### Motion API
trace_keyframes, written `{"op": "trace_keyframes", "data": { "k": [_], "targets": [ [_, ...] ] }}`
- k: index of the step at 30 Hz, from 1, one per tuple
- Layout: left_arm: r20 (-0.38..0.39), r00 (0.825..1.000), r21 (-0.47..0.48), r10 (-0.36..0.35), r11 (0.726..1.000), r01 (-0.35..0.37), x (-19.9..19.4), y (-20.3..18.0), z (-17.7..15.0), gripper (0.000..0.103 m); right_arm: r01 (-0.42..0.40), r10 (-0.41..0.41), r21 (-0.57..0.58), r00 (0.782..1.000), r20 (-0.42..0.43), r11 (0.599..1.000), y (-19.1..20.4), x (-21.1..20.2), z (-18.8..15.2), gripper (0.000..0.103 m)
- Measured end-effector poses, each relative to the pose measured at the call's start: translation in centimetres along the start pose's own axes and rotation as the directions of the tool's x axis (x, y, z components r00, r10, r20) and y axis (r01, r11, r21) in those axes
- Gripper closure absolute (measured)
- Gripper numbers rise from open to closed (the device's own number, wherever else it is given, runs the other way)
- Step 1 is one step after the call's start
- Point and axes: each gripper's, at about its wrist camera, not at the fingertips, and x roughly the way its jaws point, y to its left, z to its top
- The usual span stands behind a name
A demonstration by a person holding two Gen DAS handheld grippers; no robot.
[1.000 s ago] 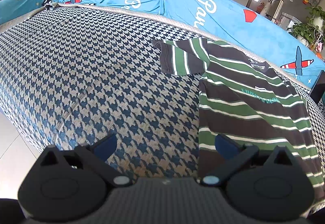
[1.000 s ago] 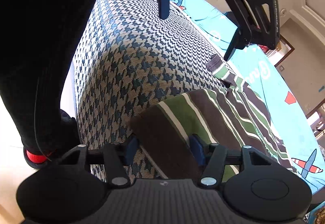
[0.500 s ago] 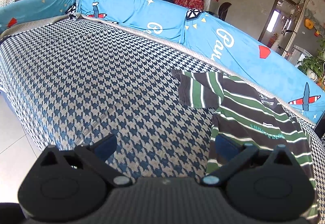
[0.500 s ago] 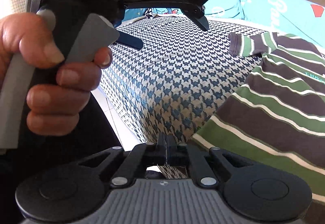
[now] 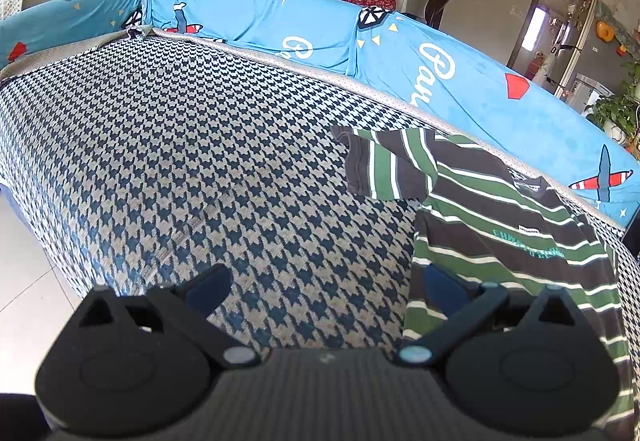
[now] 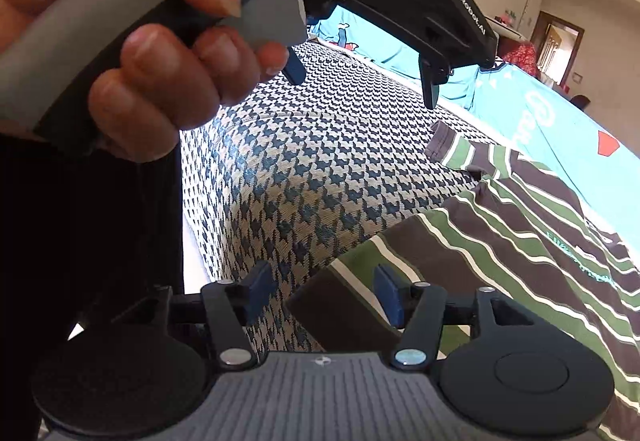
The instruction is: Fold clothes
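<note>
A: At the lower right of the left wrist view, a striped shirt [image 5: 508,225] is seen spread flat on the houndstooth bed [image 5: 192,169], one sleeve reaching toward the frame's centre. How are the jaws set?

B: The left gripper [image 5: 324,281] is held wide apart; nothing is gripped. Its right-hand finger [image 5: 444,285] is seen over the shirt's side edge, though contact cannot be judged, and the other finger lies over bare cover.

A: And the right gripper [image 6: 322,291]?

B: It is parted about halfway. The shirt's bottom corner [image 6: 340,297] is seen between the blue pads [image 6: 386,293], but no pinch is shown; whether cloth is touched cannot be told.

A: What fills the upper left of the right wrist view?

B: A hand [image 6: 132,53] is wrapped around a grey handle, with the left gripper's spread fingers seen above the bed. A blue printed sheet [image 5: 400,53] is draped along the far edge.
</note>
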Motion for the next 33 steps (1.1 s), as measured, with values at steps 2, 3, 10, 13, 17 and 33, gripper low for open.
{"op": "trace_keyframes", "data": {
  "k": [2, 3, 10, 13, 17, 33],
  "targets": [
    [-0.001, 1.000, -0.009, 0.001, 1.000, -0.001, 0.0, 0.2, 0.0, 0.000, 0.015, -0.014, 0.034, 1.000, -0.028, 0.999, -0.3, 0.9, 0.5, 0.045],
    [-0.001, 1.000, -0.013, 0.002, 1.000, -0.002, 0.0, 0.3, 0.0, 0.000, 0.023, -0.021, 0.051, 0.999, -0.041, 0.998, -0.4, 1.4, 0.7, 0.045],
    [-0.007, 1.000, -0.023, -0.007, 1.000, 0.007, 0.1, 0.7, 0.0, 0.000, 0.104, -0.099, 0.064, 0.993, -0.069, 0.993, -0.1, 3.3, 1.2, 0.045],
    [-0.001, 1.000, -0.019, -0.007, 1.000, 0.007, 0.0, 0.6, -0.1, 0.000, 0.129, -0.123, 0.096, 0.990, -0.063, 0.987, -0.5, 3.3, 1.1, 0.059],
    [0.008, 1.000, -0.027, -0.013, 1.000, 0.014, -0.2, 0.6, -0.1, 0.000, 0.104, -0.094, 0.234, 0.994, -0.056, 0.966, -2.8, 2.7, 1.0, 0.085],
    [0.152, 0.986, -0.037, 0.071, 0.997, -0.066, -2.1, -0.6, 1.3, 0.000, -0.286, 0.325, 0.522, 0.946, 0.018, 0.804, -6.2, 3.7, 2.2, 0.093]
  ]
}}
